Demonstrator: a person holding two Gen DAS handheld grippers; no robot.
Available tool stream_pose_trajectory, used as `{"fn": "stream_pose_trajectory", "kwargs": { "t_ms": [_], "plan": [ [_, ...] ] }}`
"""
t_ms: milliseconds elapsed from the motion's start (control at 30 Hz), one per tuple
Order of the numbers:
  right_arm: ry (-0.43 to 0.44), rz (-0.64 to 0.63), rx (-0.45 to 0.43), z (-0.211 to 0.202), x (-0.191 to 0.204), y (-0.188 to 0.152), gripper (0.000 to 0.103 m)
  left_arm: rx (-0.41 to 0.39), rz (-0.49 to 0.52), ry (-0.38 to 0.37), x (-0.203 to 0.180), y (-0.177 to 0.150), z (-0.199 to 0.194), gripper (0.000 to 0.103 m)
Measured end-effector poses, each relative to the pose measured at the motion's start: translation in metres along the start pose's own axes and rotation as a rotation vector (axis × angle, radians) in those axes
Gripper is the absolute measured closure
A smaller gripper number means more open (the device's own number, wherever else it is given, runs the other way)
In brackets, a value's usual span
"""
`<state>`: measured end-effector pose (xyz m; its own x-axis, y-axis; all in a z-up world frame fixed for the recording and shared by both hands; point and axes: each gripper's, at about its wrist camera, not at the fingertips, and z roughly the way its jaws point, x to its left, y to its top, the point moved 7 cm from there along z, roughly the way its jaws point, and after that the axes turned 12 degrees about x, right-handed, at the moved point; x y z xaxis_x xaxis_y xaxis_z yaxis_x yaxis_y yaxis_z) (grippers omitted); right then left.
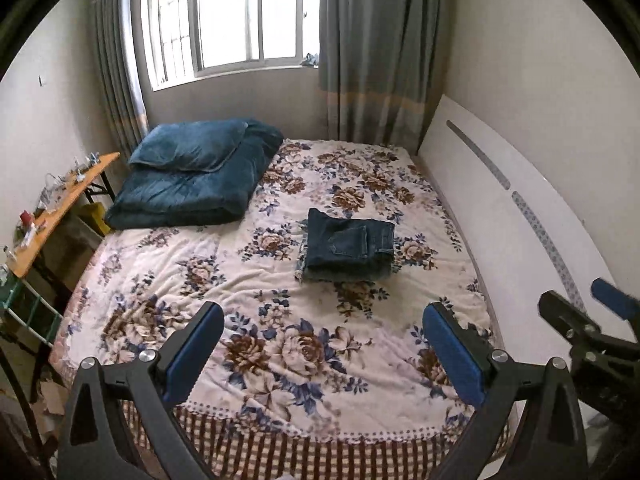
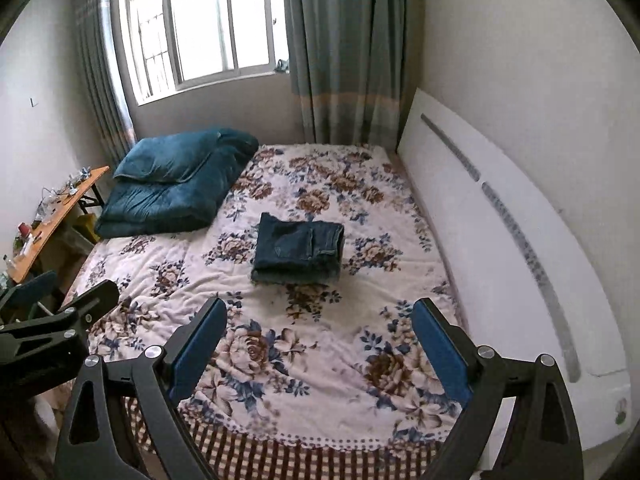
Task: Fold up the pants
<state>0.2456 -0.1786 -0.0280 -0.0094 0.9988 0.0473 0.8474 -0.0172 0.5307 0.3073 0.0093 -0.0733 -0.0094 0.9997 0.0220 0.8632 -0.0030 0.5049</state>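
Note:
Dark blue jeans (image 1: 347, 247) (image 2: 299, 247) lie folded into a compact rectangle on the flowered blanket (image 1: 192, 264) (image 2: 168, 276), near the middle of the bed, a back pocket facing up. My left gripper (image 1: 322, 350) hangs open over the bed's near end, well short of the jeans, nothing between its blue pads. My right gripper (image 2: 318, 346) is likewise open and empty, held back over the near edge. The right gripper also shows at the right side of the left wrist view (image 1: 588, 304); the left one shows at the left side of the right wrist view (image 2: 60, 292).
A folded teal quilt with a pillow (image 1: 192, 176) (image 2: 172, 184) lies at the bed's far left corner. A white headboard (image 1: 520, 216) (image 2: 500, 220) runs along the right. A cluttered wooden side table (image 1: 52, 216) (image 2: 52, 216) stands left. Window and curtains are behind.

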Motion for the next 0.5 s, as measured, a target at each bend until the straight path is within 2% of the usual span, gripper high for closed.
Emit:
{"fn": "stream_pose_trajectory", "kwargs": {
  "t_ms": [133, 200, 367, 500],
  "plan": [
    [-0.028, -0.002, -0.033, -0.044, 0.006, -0.020, 0.007, 0.001, 0.011, -0.016, 0.004, -0.018, -0.020, 0.001],
    [-0.014, 0.007, -0.029, -0.063, 0.009, -0.032, 0.006, 0.005, 0.009, -0.009, 0.007, -0.026, -0.028, 0.001],
    [-0.004, 0.002, -0.022, -0.087, 0.016, -0.051, 0.005, -0.002, 0.003, 0.021, 0.014, -0.042, -0.050, 0.001],
    [0.036, -0.007, 0.003, -0.092, 0.019, -0.060, 0.005, -0.009, -0.020, 0.028, 0.017, -0.049, -0.060, 0.001]
  ]
}}
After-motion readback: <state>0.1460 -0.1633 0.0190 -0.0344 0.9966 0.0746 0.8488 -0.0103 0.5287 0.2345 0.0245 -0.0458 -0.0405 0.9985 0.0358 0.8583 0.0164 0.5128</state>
